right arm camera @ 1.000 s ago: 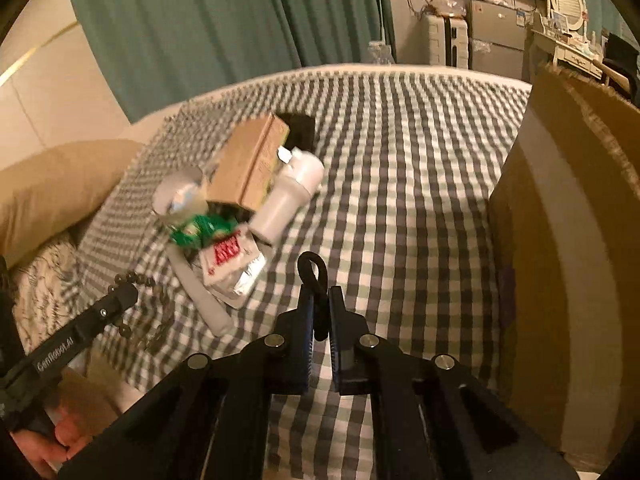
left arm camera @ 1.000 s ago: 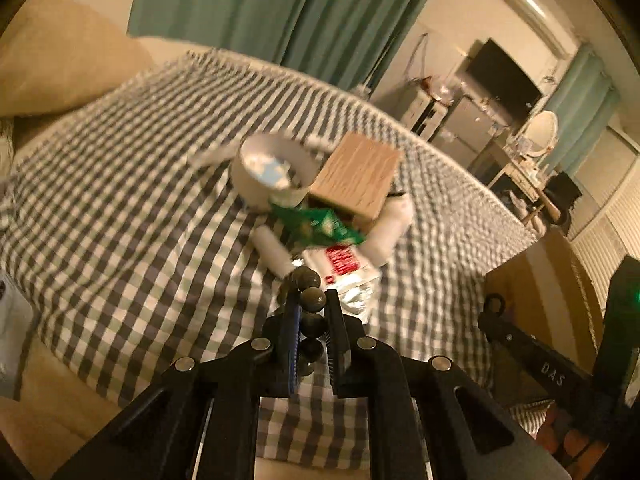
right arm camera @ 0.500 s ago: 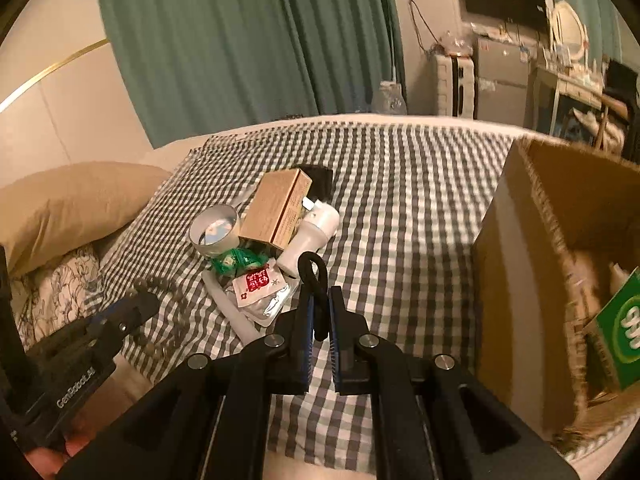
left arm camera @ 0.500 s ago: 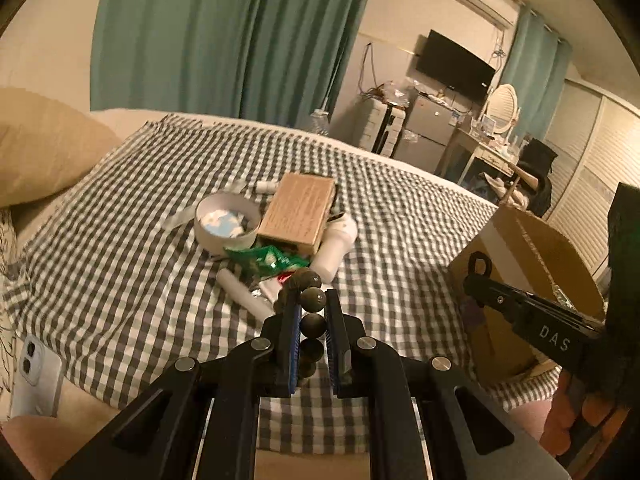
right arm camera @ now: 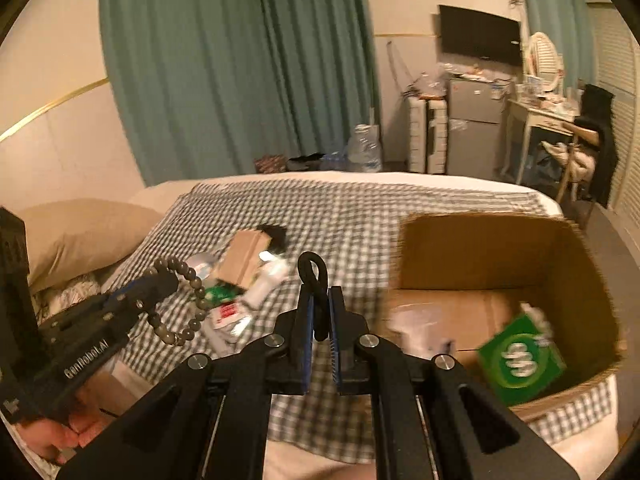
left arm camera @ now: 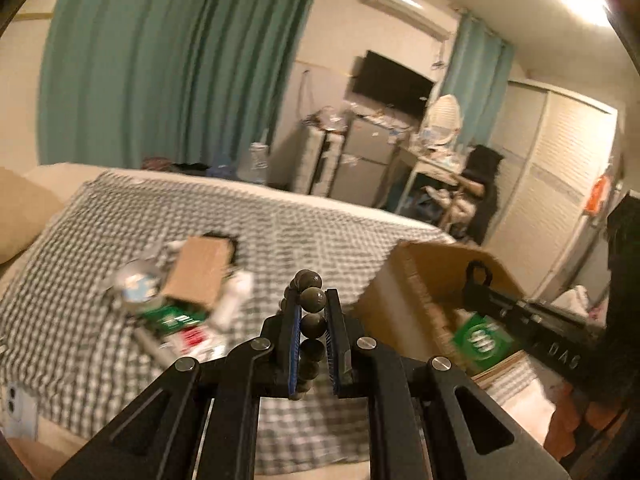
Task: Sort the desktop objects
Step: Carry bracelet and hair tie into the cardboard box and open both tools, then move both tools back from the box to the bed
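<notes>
My left gripper [left arm camera: 313,298] is shut on a string of dark round beads [left arm camera: 312,325], which hangs as a loop [right arm camera: 188,312] in the right wrist view. My right gripper [right arm camera: 320,294] is shut on a thin black loop [right arm camera: 310,266], held up near the open cardboard box [right arm camera: 500,252]. A green carton [right arm camera: 520,356] lies inside the box. On the chequered cloth [right arm camera: 352,220] a pile remains: a brown box [right arm camera: 244,256], a white bottle [right arm camera: 268,280], a round tin [right arm camera: 202,262], a green packet [right arm camera: 220,294] and a red-and-white sachet [right arm camera: 226,314].
A tan pillow [right arm camera: 80,232] lies at the left of the bed. A white phone [left arm camera: 16,404] rests at the near left edge. Green curtains, a small fridge [right arm camera: 474,128] and a cluttered desk stand beyond the bed. A hand [right arm camera: 48,440] holds the left gripper.
Both grippers have risen and swung right, away from the pile, each still holding its item. The cardboard box's inside and the green carton have come into view.
</notes>
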`<state>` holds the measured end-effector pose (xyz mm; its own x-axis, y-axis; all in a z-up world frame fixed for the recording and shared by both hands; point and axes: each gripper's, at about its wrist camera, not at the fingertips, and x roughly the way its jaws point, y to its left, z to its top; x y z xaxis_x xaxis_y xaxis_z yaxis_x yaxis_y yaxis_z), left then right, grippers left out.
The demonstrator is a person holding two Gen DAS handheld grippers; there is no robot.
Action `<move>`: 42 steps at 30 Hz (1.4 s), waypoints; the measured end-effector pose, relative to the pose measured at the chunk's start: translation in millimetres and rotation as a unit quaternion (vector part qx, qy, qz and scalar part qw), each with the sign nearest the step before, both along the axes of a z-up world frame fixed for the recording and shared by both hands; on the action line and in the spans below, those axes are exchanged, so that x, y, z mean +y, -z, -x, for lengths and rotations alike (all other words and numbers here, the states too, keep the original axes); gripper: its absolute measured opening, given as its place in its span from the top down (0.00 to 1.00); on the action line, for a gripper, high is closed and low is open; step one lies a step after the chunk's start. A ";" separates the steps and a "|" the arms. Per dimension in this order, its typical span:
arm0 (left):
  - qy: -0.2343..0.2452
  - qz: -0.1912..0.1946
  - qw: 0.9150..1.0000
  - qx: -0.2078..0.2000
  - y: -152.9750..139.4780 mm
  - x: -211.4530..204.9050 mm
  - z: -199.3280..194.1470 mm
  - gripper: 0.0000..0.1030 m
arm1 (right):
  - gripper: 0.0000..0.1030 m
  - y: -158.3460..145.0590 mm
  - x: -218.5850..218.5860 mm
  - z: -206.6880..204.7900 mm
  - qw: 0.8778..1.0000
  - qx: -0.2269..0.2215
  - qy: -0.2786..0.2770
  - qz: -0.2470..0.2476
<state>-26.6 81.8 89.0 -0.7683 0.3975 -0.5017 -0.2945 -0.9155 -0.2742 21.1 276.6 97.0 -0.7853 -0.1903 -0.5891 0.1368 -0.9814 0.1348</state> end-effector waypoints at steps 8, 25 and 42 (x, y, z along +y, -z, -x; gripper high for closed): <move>0.087 -0.024 0.996 0.007 -28.5 90.1 9.2 0.90 | 0.93 2.7 63.0 -3.1 0.998 -0.008 0.069 0.009; 0.157 0.042 0.986 -0.047 17.0 187.9 56.7 0.83 | 0.60 65.7 110.3 22.0 0.989 -0.073 0.132 -0.005; 0.055 0.034 0.997 -0.052 9.8 100.4 48.2 0.22 | 0.52 24.1 87.9 0.9 0.990 -0.018 0.138 -0.020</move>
<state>-74.8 182.2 79.2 -0.6638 0.4388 -0.6057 -0.3678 -0.8966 -0.2464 20.2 364.5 72.9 -0.7829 0.0530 -0.6199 -0.1411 -0.9855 0.0940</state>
